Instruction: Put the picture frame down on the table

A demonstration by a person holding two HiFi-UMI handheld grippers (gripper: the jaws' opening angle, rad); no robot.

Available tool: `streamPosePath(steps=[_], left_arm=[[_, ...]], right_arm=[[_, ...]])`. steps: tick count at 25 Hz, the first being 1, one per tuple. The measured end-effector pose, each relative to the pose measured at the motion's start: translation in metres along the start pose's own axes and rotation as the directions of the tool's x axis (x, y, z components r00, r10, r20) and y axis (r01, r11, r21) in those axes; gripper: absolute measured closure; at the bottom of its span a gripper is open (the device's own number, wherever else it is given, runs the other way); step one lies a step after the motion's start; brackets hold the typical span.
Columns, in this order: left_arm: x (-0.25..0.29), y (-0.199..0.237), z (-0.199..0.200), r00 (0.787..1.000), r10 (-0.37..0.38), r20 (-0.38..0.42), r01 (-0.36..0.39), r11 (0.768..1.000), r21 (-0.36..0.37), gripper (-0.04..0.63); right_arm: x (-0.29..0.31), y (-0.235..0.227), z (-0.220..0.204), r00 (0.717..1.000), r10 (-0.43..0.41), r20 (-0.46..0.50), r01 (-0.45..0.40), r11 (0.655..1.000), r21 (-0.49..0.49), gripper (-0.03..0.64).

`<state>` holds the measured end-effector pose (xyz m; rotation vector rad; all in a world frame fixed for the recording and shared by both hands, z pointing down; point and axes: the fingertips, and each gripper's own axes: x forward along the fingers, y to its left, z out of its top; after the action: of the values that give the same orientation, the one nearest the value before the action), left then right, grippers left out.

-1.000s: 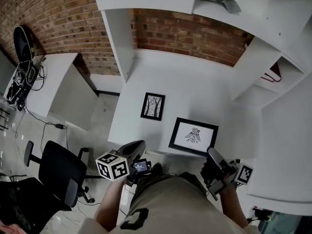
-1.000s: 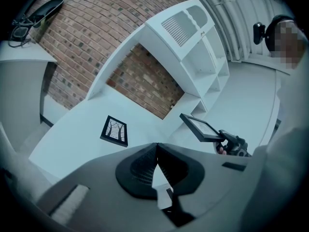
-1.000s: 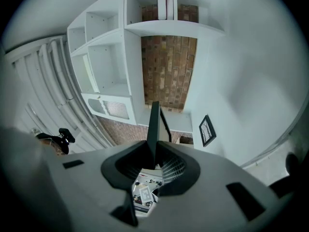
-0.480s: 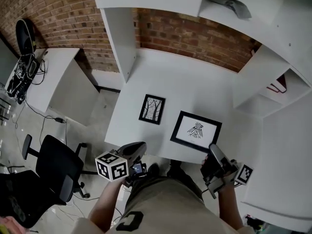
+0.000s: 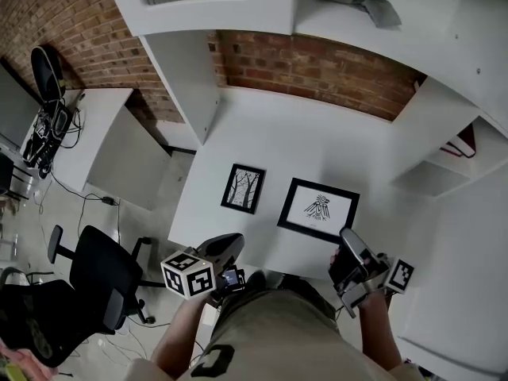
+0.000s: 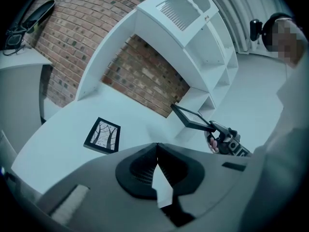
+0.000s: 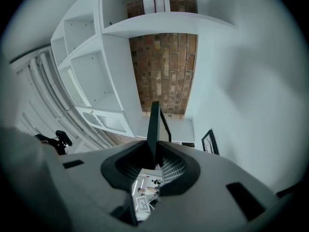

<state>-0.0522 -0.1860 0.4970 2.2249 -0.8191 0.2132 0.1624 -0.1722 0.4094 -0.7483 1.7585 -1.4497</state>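
- Your right gripper (image 5: 348, 240), at the lower right of the head view, has its jaws clamped on the near edge of the picture frame (image 5: 319, 210), the black one with the bird drawing.
- In the right gripper view the picture frame (image 7: 153, 124) stands edge-on between the jaws of the right gripper (image 7: 153, 153) and runs up the middle of the frame.
- The left gripper view shows the picture frame (image 6: 189, 116) at centre right, tilted and lifted clear of the white tabletop (image 6: 72, 124), with the right gripper (image 6: 215, 128) gripping its lower corner.
- Your left gripper (image 5: 232, 243), at the lower centre-left of the head view, has its jaws together with nothing between them; the left gripper view (image 6: 157, 148) shows them meeting at the tips.
- A second frame (image 5: 243, 188), with a tree print, lies flat on the tabletop (image 5: 302, 137) left of the held one and apart from it.
- A brick wall (image 5: 317, 66) runs behind the tabletop, and an office chair (image 5: 95, 280) stands on the floor at the lower left.
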Motion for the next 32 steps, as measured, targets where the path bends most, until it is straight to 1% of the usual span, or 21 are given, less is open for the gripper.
streamPosePath(steps=[7, 14, 18, 22, 32], left_arm=[[0.025, -0.012, 0.001, 1.000, -0.003, -0.025, 0.004, 1.000, 0.017, 0.591], [0.030, -0.015, 0.000, 1.000, 0.005, -0.025, -0.005, 1.000, 0.014, 0.592], [0.028, -0.014, -0.003, 1.000, 0.012, -0.027, -0.012, 1.000, 0.005, 0.592], [0.027, -0.012, -0.006, 0.999, 0.016, -0.032, -0.016, 1.000, -0.006, 0.592], [0.025, -0.005, -0.005, 0.999, 0.023, -0.034, -0.024, 0.999, -0.027, 0.592]], right_arm=[[0.000, -0.016, 0.028, 0.999, -0.033, 0.001, 0.033, 0.999, 0.013, 0.551], [0.009, -0.038, 0.044, 0.998, -0.068, -0.009, 0.068, 0.996, 0.064, 0.551], [0.017, -0.062, 0.052, 0.994, -0.111, -0.013, 0.112, 0.990, 0.085, 0.551], [0.022, -0.091, 0.053, 0.987, -0.159, -0.020, 0.160, 0.977, 0.140, 0.551], [0.034, -0.135, 0.058, 0.964, -0.257, -0.062, 0.263, 0.958, 0.115, 0.551]])
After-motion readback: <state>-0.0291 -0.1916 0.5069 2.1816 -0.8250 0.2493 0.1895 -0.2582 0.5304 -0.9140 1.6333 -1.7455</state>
